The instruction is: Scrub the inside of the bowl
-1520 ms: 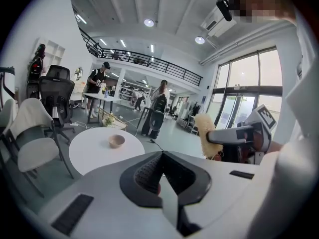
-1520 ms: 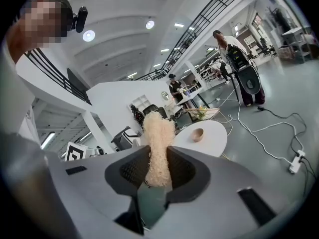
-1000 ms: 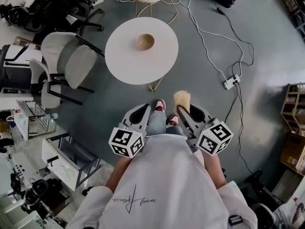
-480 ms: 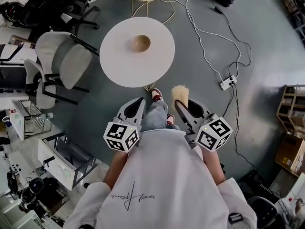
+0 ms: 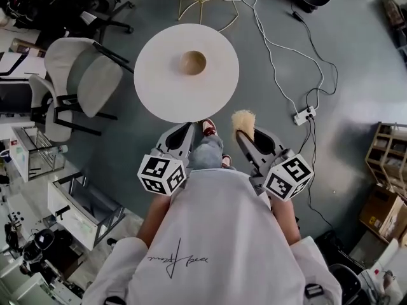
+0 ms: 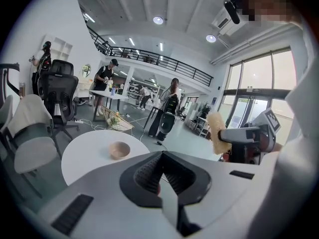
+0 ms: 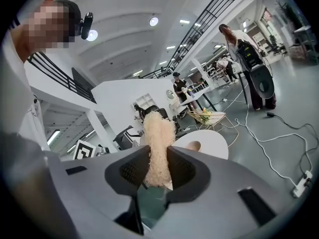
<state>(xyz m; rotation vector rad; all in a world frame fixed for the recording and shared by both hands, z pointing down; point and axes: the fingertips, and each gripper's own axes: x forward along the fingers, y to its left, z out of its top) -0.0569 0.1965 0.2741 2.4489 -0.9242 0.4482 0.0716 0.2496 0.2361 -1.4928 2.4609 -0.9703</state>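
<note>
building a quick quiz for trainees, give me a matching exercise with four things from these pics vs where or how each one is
1 bowl
2 loofah scrubber
3 left tool
4 power strip

a on the floor
b shut, nothing in it
c middle of the round white table
d clamped in the right tool

Pairs: 1-c, 2-d, 3-b, 4-a

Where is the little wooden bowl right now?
In the head view, the bowl sits near the middle of the round white table. A pale chair stands just to the table's left.
</note>
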